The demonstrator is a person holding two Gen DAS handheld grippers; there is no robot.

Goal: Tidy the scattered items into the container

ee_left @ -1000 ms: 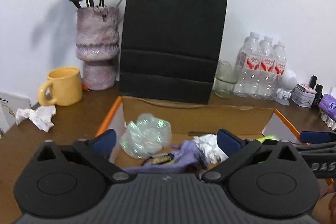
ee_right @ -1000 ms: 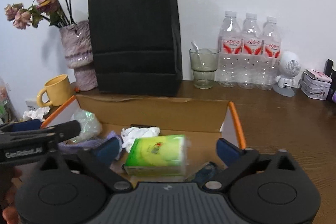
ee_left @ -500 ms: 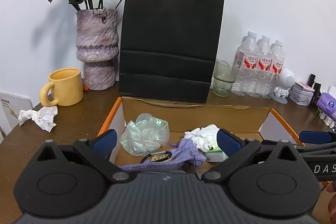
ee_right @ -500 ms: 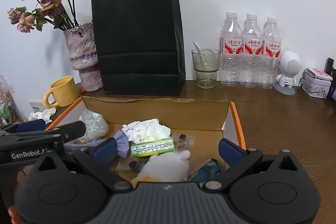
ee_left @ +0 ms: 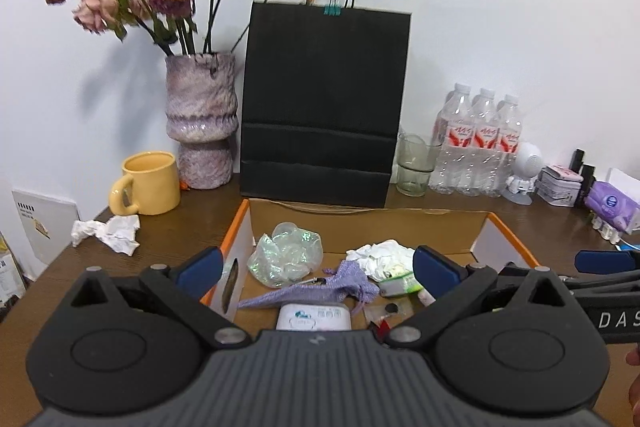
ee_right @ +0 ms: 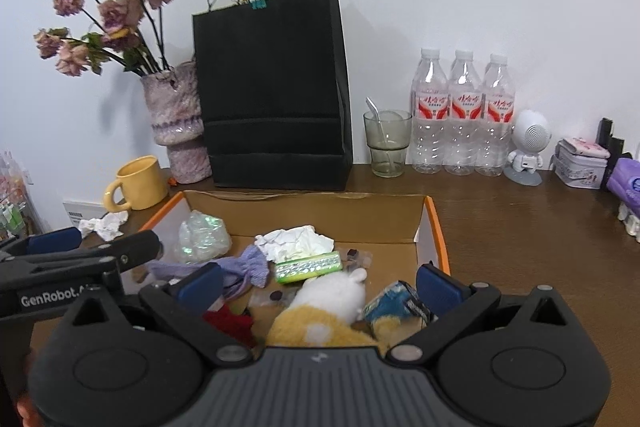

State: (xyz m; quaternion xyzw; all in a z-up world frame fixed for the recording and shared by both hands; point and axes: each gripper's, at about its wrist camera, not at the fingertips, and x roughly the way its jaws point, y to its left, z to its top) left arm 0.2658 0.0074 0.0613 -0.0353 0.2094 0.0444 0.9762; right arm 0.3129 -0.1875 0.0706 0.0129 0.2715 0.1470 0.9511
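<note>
An open cardboard box (ee_left: 368,223) (ee_right: 304,211) with orange edges sits on the brown table. In it lie a crumpled clear wrapper (ee_left: 286,253) (ee_right: 202,237), a purple cloth (ee_left: 316,291) (ee_right: 244,265), white tissue (ee_left: 380,255) (ee_right: 294,241), a green tissue pack (ee_right: 308,265), a white card (ee_left: 314,317), a white-and-yellow plush toy (ee_right: 328,307) and a blue packet (ee_right: 394,303). A crumpled white paper (ee_left: 110,233) (ee_right: 104,225) lies on the table left of the box. My left gripper (ee_left: 316,269) and right gripper (ee_right: 318,283) are both open and empty above the box's near side.
Behind the box stand a black paper bag (ee_left: 324,103), a purple vase with dried roses (ee_left: 202,123), a yellow mug (ee_left: 148,183), a glass (ee_right: 388,143), three water bottles (ee_right: 464,119) and a small white robot figure (ee_right: 528,147). Tins and a purple pack (ee_left: 612,205) sit far right.
The green tissue pack dropped from my right gripper into the box. Both grippers have risen and pulled back, so more of the box contents show.
</note>
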